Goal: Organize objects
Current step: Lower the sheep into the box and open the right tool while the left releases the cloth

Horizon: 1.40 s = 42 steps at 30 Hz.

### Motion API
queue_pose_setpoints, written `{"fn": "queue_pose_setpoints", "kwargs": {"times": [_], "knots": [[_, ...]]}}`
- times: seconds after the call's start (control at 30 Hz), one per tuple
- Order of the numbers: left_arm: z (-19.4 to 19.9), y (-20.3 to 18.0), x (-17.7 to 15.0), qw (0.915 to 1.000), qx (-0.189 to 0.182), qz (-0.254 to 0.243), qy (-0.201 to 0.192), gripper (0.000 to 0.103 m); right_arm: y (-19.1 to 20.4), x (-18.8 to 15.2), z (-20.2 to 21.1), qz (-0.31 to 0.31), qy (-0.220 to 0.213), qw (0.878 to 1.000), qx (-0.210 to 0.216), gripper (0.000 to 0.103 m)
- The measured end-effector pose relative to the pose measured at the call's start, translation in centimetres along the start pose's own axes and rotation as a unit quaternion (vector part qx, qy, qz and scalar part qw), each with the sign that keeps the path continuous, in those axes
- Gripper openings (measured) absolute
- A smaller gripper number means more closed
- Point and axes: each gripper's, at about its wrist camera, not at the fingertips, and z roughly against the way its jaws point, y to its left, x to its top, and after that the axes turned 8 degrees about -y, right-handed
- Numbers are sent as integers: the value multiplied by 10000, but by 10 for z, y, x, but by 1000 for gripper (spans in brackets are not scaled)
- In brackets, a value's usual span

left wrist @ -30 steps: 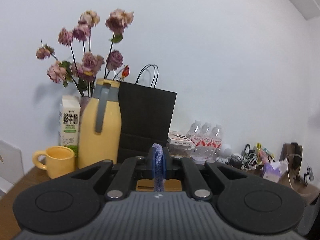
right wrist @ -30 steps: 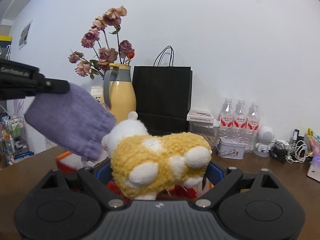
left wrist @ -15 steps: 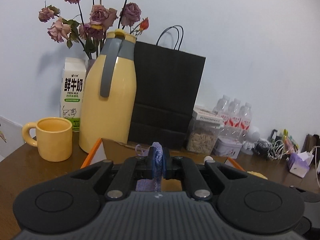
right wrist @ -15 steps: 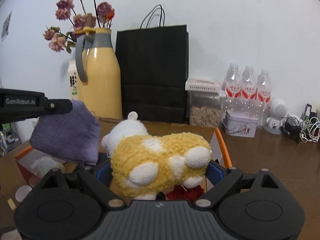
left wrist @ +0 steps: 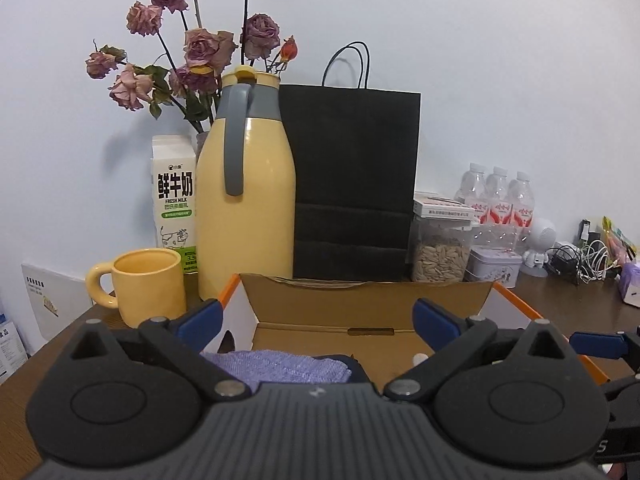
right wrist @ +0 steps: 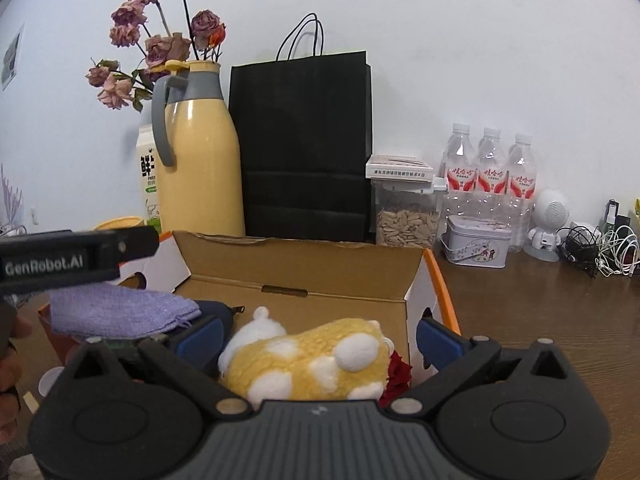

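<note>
An open cardboard box (left wrist: 360, 292) (right wrist: 300, 256) with orange edges stands on the wooden table in front of me. My left gripper (left wrist: 318, 320) hovers over its left part, its jaws opening wide. A folded purple cloth (left wrist: 280, 366) (right wrist: 120, 312) lies loose below them on a dark pouch (right wrist: 216, 308). My right gripper (right wrist: 320, 340) is over the right part, its jaws also opening. The yellow-and-white plush toy (right wrist: 320, 364) lies between the blue pads, which stand clear of it. A red item (right wrist: 398, 374) lies beside the toy.
Behind the box stand a yellow thermos jug (left wrist: 246, 200), a yellow mug (left wrist: 146, 284), a milk carton (left wrist: 174, 200), dried roses (left wrist: 200, 52) and a black paper bag (left wrist: 354, 184). To the right are a seed jar (right wrist: 406, 216), water bottles (right wrist: 492, 176), a tin (right wrist: 476, 246) and cables (right wrist: 600, 248).
Both grippers came down to the box. The left jaws opened and let go of the purple cloth; the right jaws widened off the plush toy, which now lies in the box.
</note>
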Motion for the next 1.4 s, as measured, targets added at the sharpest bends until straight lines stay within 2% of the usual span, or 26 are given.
{"fn": "queue_pose_setpoints", "kwargs": {"times": [0.37, 0.8, 1.4], "knots": [[9, 4, 1, 9999, 34, 101, -118, 103, -3, 4, 11, -7, -175, 9998, -76, 103], [41, 13, -5, 9995, -53, 70, -289, 103, -7, 3, 45, 140, -469, 9988, -73, 103], [85, 23, -13, 9999, -79, -50, -51, 103, -7, -8, 89, 262, -308, 9992, -2, 103]]}}
